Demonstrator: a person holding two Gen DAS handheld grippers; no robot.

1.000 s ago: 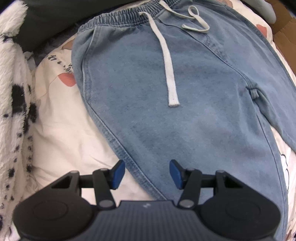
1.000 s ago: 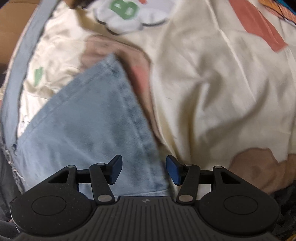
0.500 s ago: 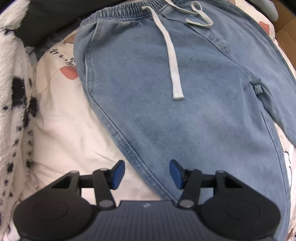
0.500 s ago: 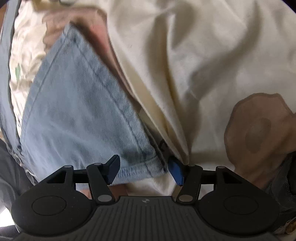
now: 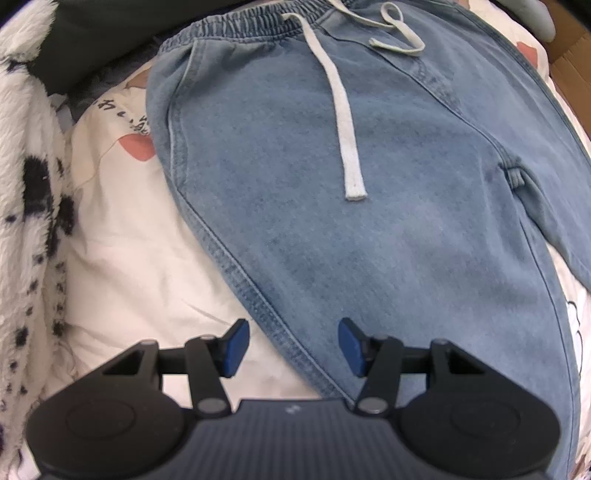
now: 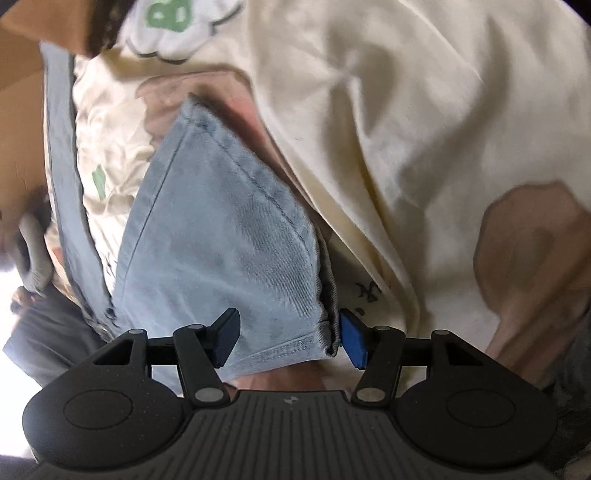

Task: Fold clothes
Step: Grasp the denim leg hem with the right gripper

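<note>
Light blue jeans point(image 5: 369, 221) with an elastic waistband and a white drawstring point(image 5: 343, 110) lie flat on a cream printed bedsheet point(image 5: 129, 258). My left gripper point(image 5: 293, 347) hovers open, pointing straight down over the jeans' left side seam, with nothing held. In the right wrist view a pant leg point(image 6: 221, 240) runs toward me and its cuff point(image 6: 288, 349) lies between the fingers of my right gripper point(image 6: 288, 338). That gripper is open. Its right pad point(image 6: 352, 343) sits just beside the cuff's folded edge, and the fabric is not bunched.
A fluffy white blanket with black spots point(image 5: 26, 184) borders the sheet on the left, with dark cloth point(image 5: 110, 29) behind it. Cardboard point(image 5: 569, 55) shows at the far right. In the right wrist view the other pant leg's edge point(image 6: 62, 166) runs along the left, beside cardboard point(image 6: 18, 110).
The right gripper has rolled and moved onto the pant leg's end, so the cuff now sits between its fingers. The left gripper has stayed put.
</note>
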